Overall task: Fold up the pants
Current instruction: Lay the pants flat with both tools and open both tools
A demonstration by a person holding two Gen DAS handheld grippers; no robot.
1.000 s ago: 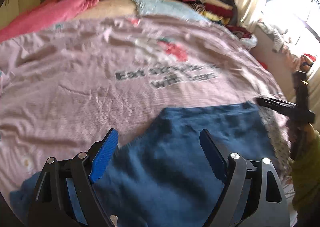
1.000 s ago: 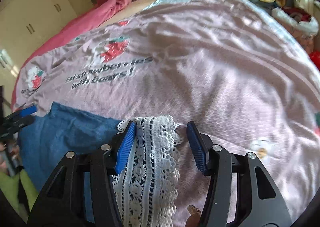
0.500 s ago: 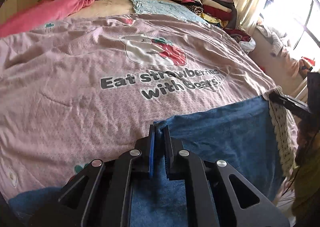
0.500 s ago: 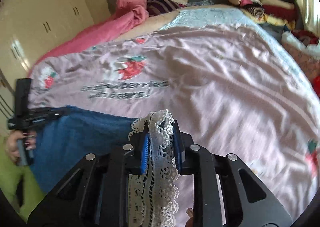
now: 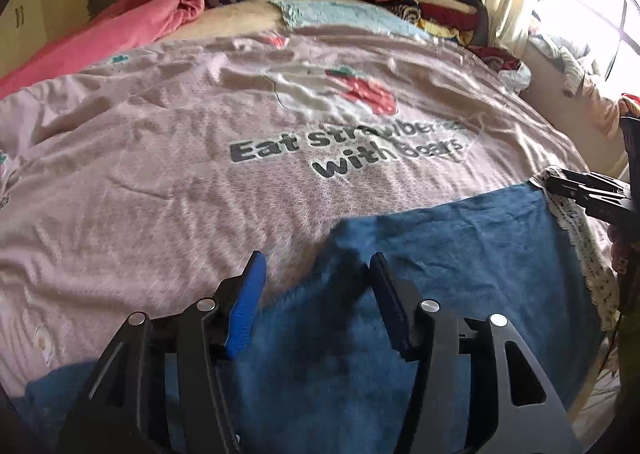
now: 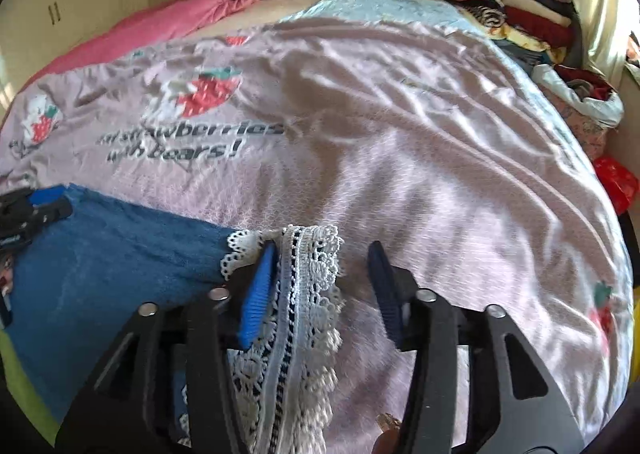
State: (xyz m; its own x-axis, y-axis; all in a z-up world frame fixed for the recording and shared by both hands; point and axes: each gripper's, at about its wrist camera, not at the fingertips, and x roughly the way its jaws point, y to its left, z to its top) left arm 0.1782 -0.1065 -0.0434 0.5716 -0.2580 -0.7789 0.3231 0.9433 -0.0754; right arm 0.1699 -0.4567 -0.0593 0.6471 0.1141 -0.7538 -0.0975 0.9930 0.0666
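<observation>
Both claws have just sprung apart: the left claw [image 5: 316, 274] releases the blue pants [image 5: 440, 274], the right claw [image 6: 324, 266] their lace hem [image 6: 308, 278]; this fold lies set on the bed [image 5: 160, 173].

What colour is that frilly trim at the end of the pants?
White lace trim with a dark dotted line through it, on blue pants; the right wrist view shows it best.

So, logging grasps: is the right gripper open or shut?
Open: the right gripper has its fingers spread, with the lace trim lying loose between them.
</observation>
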